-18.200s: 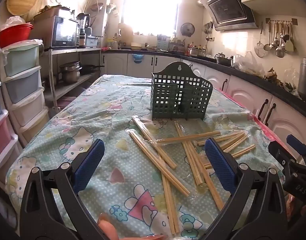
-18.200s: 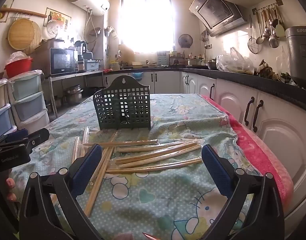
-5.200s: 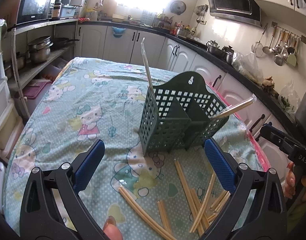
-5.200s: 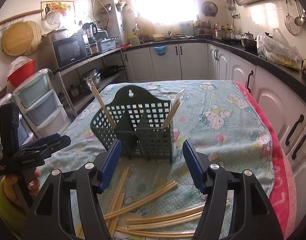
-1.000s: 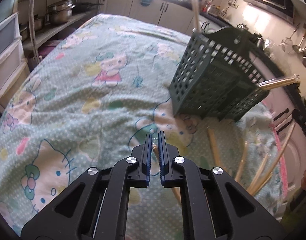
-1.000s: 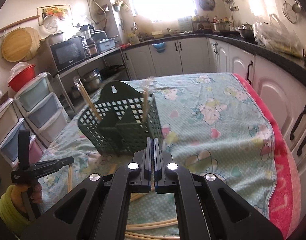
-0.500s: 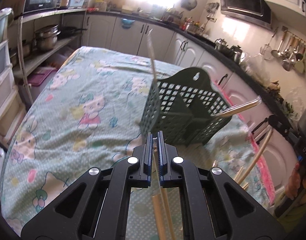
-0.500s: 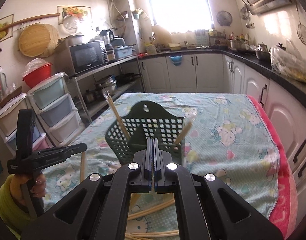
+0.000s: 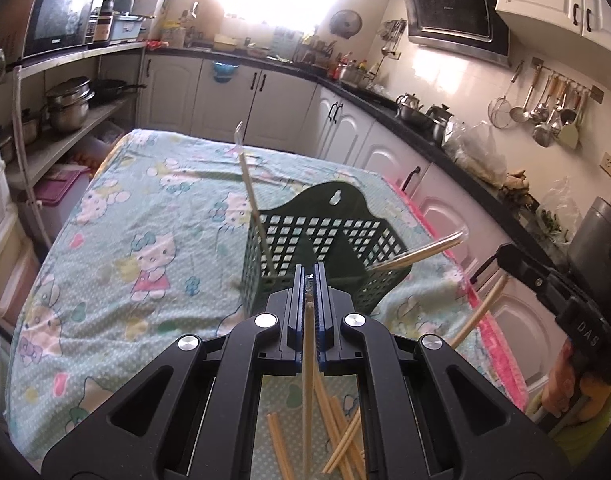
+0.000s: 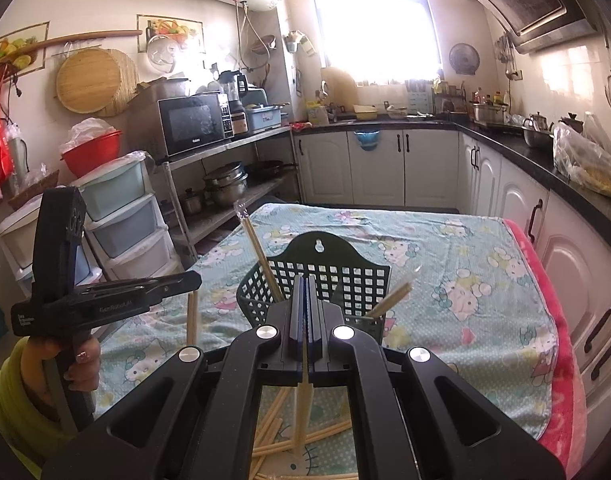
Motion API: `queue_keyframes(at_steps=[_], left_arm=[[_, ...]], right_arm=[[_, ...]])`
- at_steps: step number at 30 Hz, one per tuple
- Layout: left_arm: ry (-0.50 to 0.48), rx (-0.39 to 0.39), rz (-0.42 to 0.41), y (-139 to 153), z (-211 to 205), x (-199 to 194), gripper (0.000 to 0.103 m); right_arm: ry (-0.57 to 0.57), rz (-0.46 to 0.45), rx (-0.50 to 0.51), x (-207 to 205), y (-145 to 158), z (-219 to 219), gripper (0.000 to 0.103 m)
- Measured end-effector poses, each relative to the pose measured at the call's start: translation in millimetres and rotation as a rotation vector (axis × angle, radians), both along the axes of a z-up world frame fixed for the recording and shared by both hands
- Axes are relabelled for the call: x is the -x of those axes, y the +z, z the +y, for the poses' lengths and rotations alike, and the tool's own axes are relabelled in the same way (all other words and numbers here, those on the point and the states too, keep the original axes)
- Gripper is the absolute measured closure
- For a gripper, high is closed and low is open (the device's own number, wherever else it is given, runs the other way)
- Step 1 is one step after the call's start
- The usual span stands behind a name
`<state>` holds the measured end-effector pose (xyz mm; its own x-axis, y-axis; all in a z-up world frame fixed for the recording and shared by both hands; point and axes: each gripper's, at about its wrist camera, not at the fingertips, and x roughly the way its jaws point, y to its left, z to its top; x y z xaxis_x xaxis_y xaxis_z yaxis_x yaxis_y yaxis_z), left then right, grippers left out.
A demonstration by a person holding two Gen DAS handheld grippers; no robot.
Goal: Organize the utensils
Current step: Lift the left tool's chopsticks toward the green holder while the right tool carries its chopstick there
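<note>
A dark green slotted utensil basket (image 9: 325, 236) (image 10: 345, 276) stands on the cartoon-cat tablecloth (image 9: 145, 240). One wrapped chopstick pair (image 9: 251, 200) leans out of its left compartment and another (image 9: 421, 250) out of its right. My left gripper (image 9: 310, 276) is shut on a chopstick pair (image 9: 307, 364) that hangs down beneath it, just before the basket. My right gripper (image 10: 305, 284) is shut on another pair (image 10: 301, 408), also hanging. Each gripper shows in the other's view, the left (image 10: 191, 280) and the right (image 9: 505, 258). Loose chopsticks (image 9: 337, 432) (image 10: 273, 440) lie on the cloth below.
White cabinets with a dark counter (image 9: 425, 128) run along the far and right sides. A pink cloth edge (image 10: 561, 340) marks the table's right side. Plastic drawers (image 10: 121, 220) and a shelf with pots (image 10: 225, 184) stand to the left. A hand in a yellow-green sleeve (image 10: 33, 380) holds the left gripper.
Both grippers have risen with their chopstick pairs, which now hang clear of the cloth. Both views have tipped up, so the basket sits lower and more of the kitchen shows.
</note>
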<state>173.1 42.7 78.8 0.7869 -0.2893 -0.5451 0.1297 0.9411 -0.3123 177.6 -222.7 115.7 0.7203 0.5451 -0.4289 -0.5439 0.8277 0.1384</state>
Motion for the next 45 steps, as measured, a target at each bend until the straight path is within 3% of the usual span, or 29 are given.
queue_keyframes(at_steps=[27,37,45], left_arm=[[-0.039,0.000,-0.159,67.2,-15.1,-10.2,0.103],[-0.025,-0.004,-0.141,67.5,-11.3,-21.2,0.103],[-0.024,-0.027,-0.242,107.4,-13.2,-14.4,0.103]], right_arm=[[0.015,-0.120,-0.039,-6.1,45.0,11.7,0.102],[0.006,-0.161,-0.056,-10.2,61.6,13.8,0.102],[-0.006,-0.215,-0.081,-19.7,83.3,15.1,0.102]])
